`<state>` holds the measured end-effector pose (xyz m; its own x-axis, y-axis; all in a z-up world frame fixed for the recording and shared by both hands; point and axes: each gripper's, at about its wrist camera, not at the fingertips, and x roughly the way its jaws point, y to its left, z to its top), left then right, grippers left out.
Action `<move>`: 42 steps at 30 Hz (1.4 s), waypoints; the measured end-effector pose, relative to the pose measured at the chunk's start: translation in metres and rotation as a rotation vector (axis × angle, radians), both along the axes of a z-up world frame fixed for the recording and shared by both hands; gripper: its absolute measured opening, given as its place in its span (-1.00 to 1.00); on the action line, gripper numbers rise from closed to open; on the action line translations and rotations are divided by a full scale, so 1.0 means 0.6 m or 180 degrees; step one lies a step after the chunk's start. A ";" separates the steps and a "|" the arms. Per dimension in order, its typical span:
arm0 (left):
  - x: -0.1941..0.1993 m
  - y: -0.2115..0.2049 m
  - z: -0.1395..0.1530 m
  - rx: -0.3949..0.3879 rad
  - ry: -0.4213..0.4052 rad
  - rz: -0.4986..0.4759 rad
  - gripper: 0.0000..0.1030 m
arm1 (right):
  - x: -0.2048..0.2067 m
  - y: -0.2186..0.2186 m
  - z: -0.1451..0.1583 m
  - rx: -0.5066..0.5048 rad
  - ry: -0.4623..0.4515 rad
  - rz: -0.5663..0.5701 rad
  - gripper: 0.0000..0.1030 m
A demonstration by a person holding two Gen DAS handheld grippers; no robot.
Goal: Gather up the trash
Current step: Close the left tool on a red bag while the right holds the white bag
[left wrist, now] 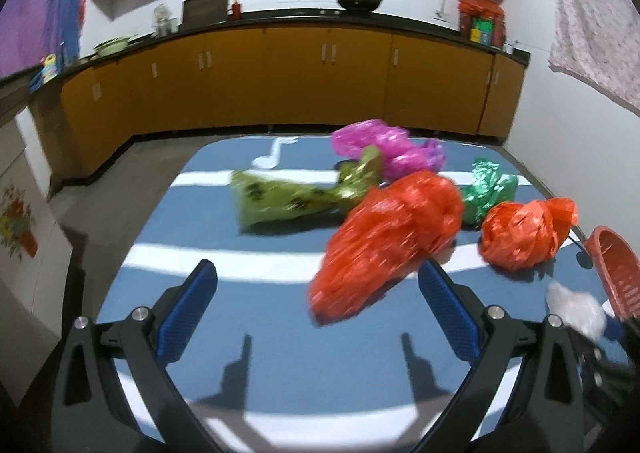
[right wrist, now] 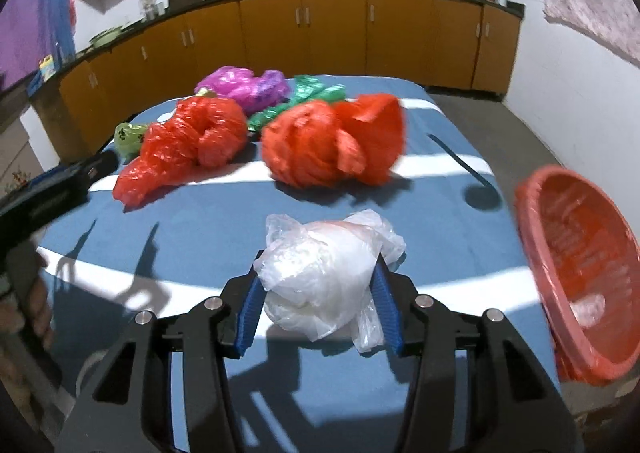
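Note:
My right gripper is shut on a crumpled clear plastic bag, which bulges between its blue pads just above the blue tablecloth. A red basket stands at the table's right edge beside it, with a clear scrap inside. My left gripper is open, jaws wide, with nothing between them. A red bag lies just ahead of its right finger. An orange-red bag, a green foil bag, an olive bag and a magenta bag lie further back.
The blue table with white stripes ends at the far edge before yellow kitchen cabinets. A hand holds the left gripper at the left border of the right wrist view. Grey floor lies right of the table.

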<state>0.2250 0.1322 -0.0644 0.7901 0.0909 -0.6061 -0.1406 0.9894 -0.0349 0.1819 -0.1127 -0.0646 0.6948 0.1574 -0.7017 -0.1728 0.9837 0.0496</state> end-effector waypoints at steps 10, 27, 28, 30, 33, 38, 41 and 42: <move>0.117 -0.058 -0.016 0.0081 0.0206 -0.0329 0.92 | 0.008 -0.072 0.007 0.0053 -0.0014 -0.0269 -0.03; 0.167 -0.124 -0.052 0.0113 0.0470 -0.0710 0.66 | 0.019 -0.092 0.003 0.0089 -0.0014 -0.0304 -0.03; 0.168 -0.124 -0.053 0.0100 0.0481 -0.0711 0.59 | 0.019 -0.092 0.003 0.0091 -0.0014 -0.0306 -0.03; 0.171 -0.123 -0.055 0.0074 0.0508 -0.0704 0.42 | 0.019 -0.093 0.004 0.0092 -0.0013 -0.0311 -0.03; 0.170 -0.122 -0.054 -0.0006 0.0507 -0.0708 0.18 | 0.018 -0.094 0.005 0.0096 -0.0012 -0.0319 -0.03; 0.149 -0.118 -0.048 0.0019 0.0461 -0.0718 -0.09 | 0.013 -0.098 0.011 0.0108 -0.0039 -0.0342 -0.03; 0.129 -0.111 -0.041 -0.0023 0.0424 -0.0680 -0.17 | 0.008 -0.100 0.018 0.0117 -0.0075 -0.0351 -0.03; 0.119 -0.108 -0.038 -0.0032 0.0404 -0.0668 -0.20 | 0.006 -0.101 0.020 0.0120 -0.0083 -0.0349 -0.04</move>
<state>0.2963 0.0674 -0.0873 0.7086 -0.0738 -0.7018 0.0641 0.9971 -0.0402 0.1857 -0.1731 -0.0525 0.7274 0.1053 -0.6781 -0.0659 0.9943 0.0837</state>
